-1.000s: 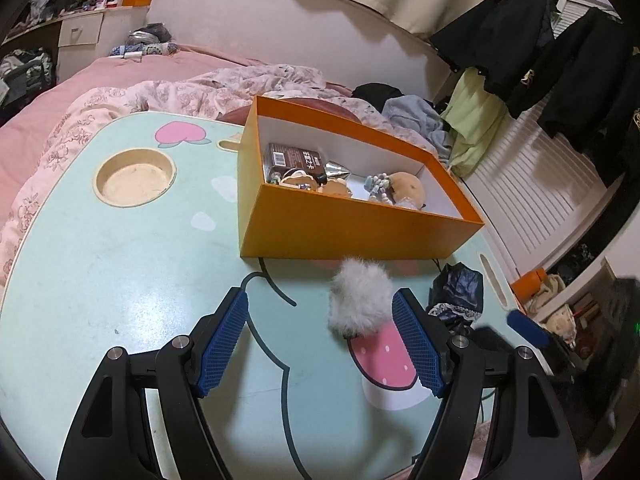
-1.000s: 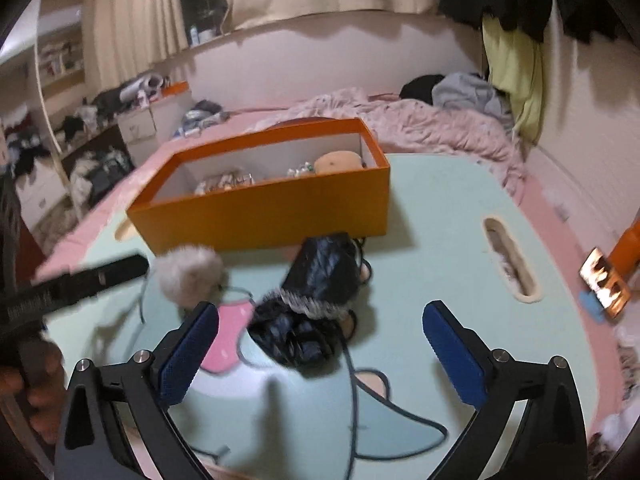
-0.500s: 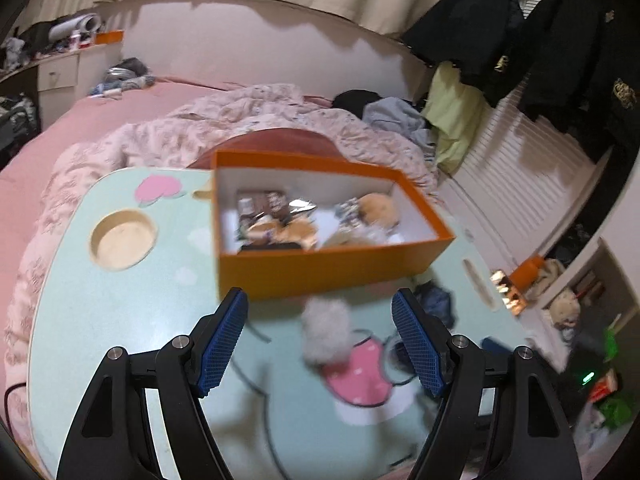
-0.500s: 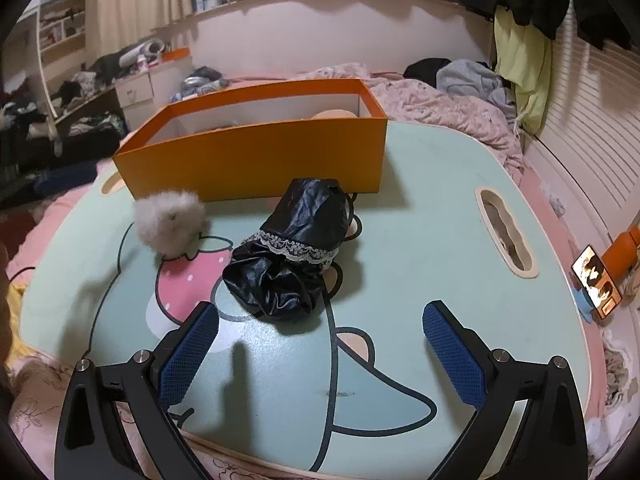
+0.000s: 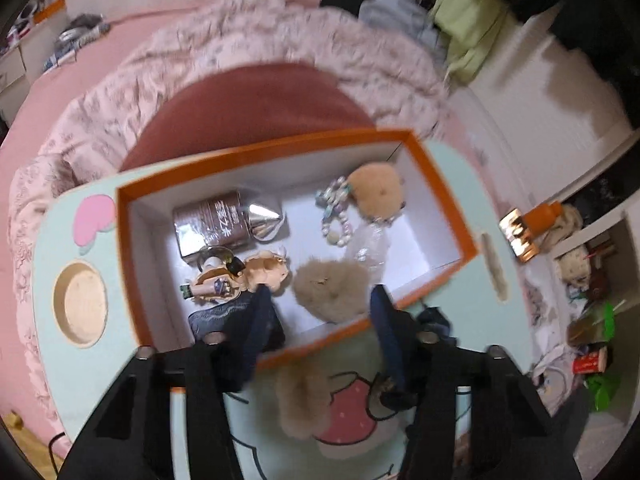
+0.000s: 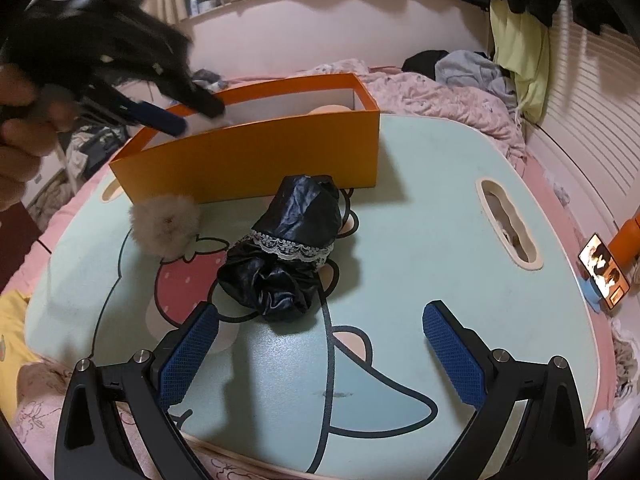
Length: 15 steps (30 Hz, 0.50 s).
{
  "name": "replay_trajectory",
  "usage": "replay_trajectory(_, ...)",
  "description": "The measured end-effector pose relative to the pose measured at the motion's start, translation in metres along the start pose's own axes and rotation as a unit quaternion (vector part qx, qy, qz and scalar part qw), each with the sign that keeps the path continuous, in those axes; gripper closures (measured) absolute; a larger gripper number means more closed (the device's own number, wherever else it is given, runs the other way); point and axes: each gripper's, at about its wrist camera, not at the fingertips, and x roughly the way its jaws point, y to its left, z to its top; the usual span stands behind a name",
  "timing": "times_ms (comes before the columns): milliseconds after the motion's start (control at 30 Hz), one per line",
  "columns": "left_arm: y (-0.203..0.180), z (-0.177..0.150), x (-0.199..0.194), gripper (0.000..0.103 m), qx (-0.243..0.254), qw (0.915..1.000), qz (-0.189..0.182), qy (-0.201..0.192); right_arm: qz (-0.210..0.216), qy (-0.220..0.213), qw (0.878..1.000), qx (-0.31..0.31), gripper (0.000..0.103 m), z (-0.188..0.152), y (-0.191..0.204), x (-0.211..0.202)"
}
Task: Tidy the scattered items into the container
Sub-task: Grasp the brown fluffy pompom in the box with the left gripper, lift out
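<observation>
An orange box point(image 5: 124, 240) point(image 6: 248, 160) stands on the mint table point(image 6: 420, 220), holding a brown packet, a bead bracelet, small figures and two fluffy beige pom-poms. My left gripper point(image 5: 320, 296) point(image 6: 198, 116) hovers over the box, pointing steeply down, its jaws closing. One boxed pom-pom point(image 5: 330, 294) shows between the fingers; no pad visibly presses on it. A third pom-pom point(image 6: 166, 226) point(image 5: 302, 400) lies on the table before the box. A black satin pouch with lace trim point(image 6: 288, 248) lies just ahead of my open, empty right gripper point(image 6: 320, 312).
The table has a round cup hole point(image 5: 80, 304) at its left and a slot point(image 6: 508, 228) at its right. A lit phone point(image 6: 604, 272) stands off the right edge. Pink bedding point(image 5: 240, 60) surrounds the table. A person's hand point(image 6: 16, 136) holds the left gripper.
My left gripper left the pom-pom on the table, rose and swung forward over the box, tilting downward, and its jaws narrowed. The right gripper, the pouch and the table pom-pom stayed put.
</observation>
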Motion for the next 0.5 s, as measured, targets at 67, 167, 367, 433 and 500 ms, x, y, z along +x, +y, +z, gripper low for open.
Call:
replay_trajectory(67, -0.004, 0.003, 0.010, 0.064, 0.005, 0.9999, 0.005, 0.010, 0.002, 0.001, 1.000, 0.003, 0.001, 0.000, -0.001, 0.000)
replay_trajectory(167, -0.013, 0.007, 0.021, 0.064, 0.010, 0.9997, 0.011, 0.017, 0.006, 0.004, 1.000, 0.008, 0.001, -0.001, -0.001, 0.001)
replay_trajectory(367, -0.011, 0.015, 0.049, 0.064, -0.014, 0.9983, 0.021, 0.053, 0.007, 0.005, 1.000, 0.011, 0.001, 0.001, -0.003, 0.002)
replay_trajectory(433, -0.008, 0.018, 0.054, 0.063, -0.019, 0.9984, 0.007, 0.052, 0.007, 0.005, 1.000, 0.011, 0.001, 0.001, -0.003, 0.002)
replay_trajectory(500, -0.009, 0.020, 0.058, 0.064, -0.012, 0.9986, 0.001, 0.052, 0.007, 0.006, 1.000, 0.012, 0.001, 0.001, -0.003, 0.001)
